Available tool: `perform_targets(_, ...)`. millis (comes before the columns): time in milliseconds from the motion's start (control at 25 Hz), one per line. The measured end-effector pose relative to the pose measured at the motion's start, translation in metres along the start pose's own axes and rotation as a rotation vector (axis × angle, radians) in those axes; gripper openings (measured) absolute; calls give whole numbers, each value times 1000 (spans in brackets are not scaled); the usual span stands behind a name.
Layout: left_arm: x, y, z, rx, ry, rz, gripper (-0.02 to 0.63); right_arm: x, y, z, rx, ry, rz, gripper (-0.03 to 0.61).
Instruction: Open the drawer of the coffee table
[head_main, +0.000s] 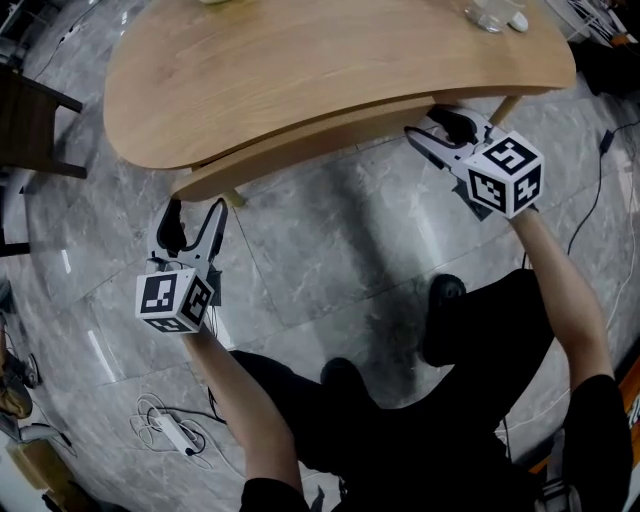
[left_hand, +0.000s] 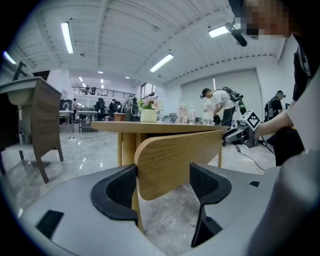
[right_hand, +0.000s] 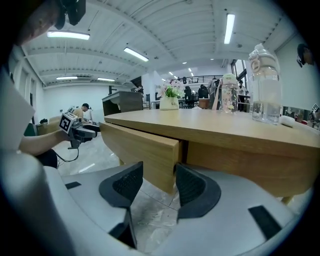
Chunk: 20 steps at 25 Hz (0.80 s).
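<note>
The coffee table has a pale wooden top and a curved drawer front that stands a little way out from under it. My left gripper is open at the drawer's left end. In the left gripper view, the rounded end of the board shows between the jaws of this gripper. My right gripper is at the drawer's right end. Its jaws stand wide on either side of the board's end, open and not clamped on it.
A clear bottle and a flower pot stand on the table top. A dark chair is at the far left. A power strip with cables lies on the grey floor. My legs and shoes are near the table.
</note>
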<state>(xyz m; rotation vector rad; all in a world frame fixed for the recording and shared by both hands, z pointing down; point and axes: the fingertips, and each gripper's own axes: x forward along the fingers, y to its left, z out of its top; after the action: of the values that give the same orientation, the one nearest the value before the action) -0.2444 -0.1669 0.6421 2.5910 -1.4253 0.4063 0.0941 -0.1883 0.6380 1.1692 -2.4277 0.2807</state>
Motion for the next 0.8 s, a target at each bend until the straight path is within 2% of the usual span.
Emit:
perform_targets(280,-23,-12,-10,18,50,-80,319,-18,13,-12,-14,54,62,194)
perform_targets(400,-31,-15,-12,0,48,-80,264,-28,18,-18,-18,74,84,189)
perform_targets(680,-49,-22,-16,-14,54,-94,264,-42,28,-23,-27,107,111,152)
perform_targets(800,-55,-23,-17,-23,60,-80,238,-46,29,-24,-26,115,112,137)
